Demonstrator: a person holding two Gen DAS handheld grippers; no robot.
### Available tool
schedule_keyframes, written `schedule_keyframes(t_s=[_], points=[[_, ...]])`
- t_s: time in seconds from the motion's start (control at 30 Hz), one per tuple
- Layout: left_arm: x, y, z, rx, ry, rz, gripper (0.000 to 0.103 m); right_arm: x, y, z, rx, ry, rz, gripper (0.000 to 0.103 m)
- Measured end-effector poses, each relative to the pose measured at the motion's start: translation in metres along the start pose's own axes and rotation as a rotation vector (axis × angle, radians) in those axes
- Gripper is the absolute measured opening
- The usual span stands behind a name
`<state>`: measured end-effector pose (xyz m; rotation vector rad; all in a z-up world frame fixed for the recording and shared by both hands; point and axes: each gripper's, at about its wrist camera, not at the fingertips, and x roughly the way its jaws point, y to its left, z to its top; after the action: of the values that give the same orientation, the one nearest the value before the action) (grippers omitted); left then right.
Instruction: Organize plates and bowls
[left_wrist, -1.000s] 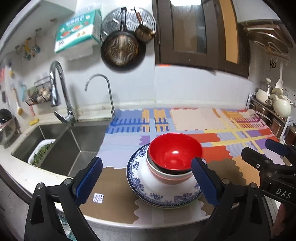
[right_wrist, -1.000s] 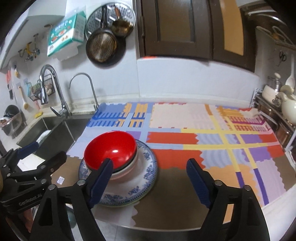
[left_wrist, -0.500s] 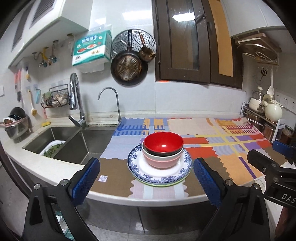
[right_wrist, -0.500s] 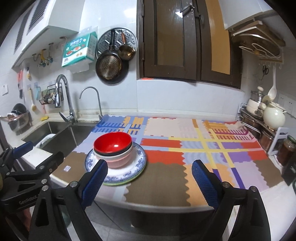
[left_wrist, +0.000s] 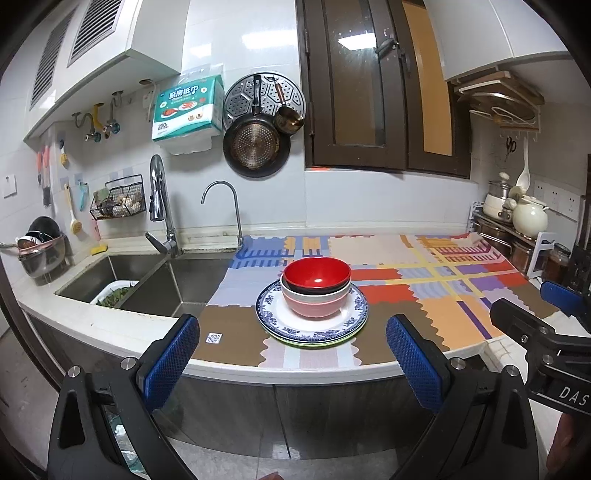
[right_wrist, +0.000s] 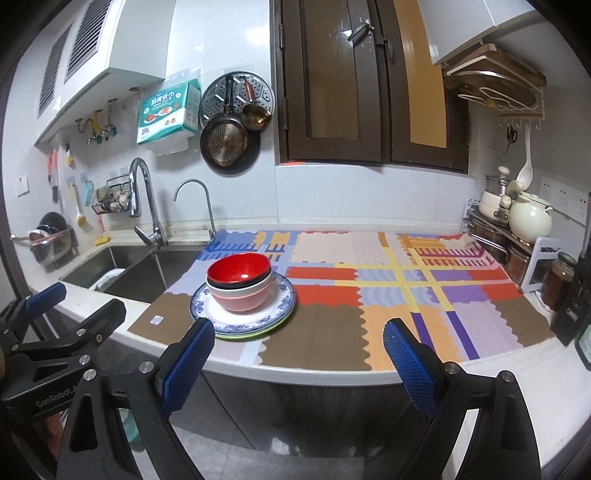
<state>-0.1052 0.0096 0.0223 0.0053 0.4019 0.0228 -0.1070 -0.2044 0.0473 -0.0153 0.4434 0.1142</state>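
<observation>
A red bowl sits nested in a pink and white bowl, on a blue-patterned plate that lies on a green plate. The stack stands near the front of the patchwork mat on the counter; it also shows in the right wrist view. My left gripper is open and empty, in front of the counter edge, facing the stack. My right gripper is open and empty, to the right of the stack and off the counter.
A steel sink with taps lies left of the mat. Pots and a cream teapot stand on a rack at the right, with jars beside it. Pans hang on the back wall.
Both grippers have pulled back and away from the stack, which now looks smaller and farther. The bowls and plates have not moved.
</observation>
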Motion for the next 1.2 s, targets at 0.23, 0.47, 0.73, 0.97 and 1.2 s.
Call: schedule_keyframes(t_s=[0.23,0.47,0.73,0.97,1.2], points=[[-0.005,0.006,0.002,0.005,-0.009,-0.023,0.103,-0.014,0.009,-0.002,-0.003,-0.021,-0.008,0.094],[-0.008,0.012,0.004,0.022,-0.026,-0.012,0.103,-0.015,0.014,-0.002,0.009,-0.019,-0.003,0.094],[-0.008,0.015,0.003,0.021,-0.028,-0.018,0.103,-0.018,0.019,-0.003,0.008,-0.025,-0.026,0.094],[-0.01,0.015,0.003,0.024,-0.037,-0.028,0.103,-0.019,0.02,-0.003,0.007,-0.03,-0.036,0.094],[-0.012,0.013,0.003,0.029,-0.049,-0.022,0.103,-0.022,0.019,-0.004,0.014,-0.037,-0.047,0.094]])
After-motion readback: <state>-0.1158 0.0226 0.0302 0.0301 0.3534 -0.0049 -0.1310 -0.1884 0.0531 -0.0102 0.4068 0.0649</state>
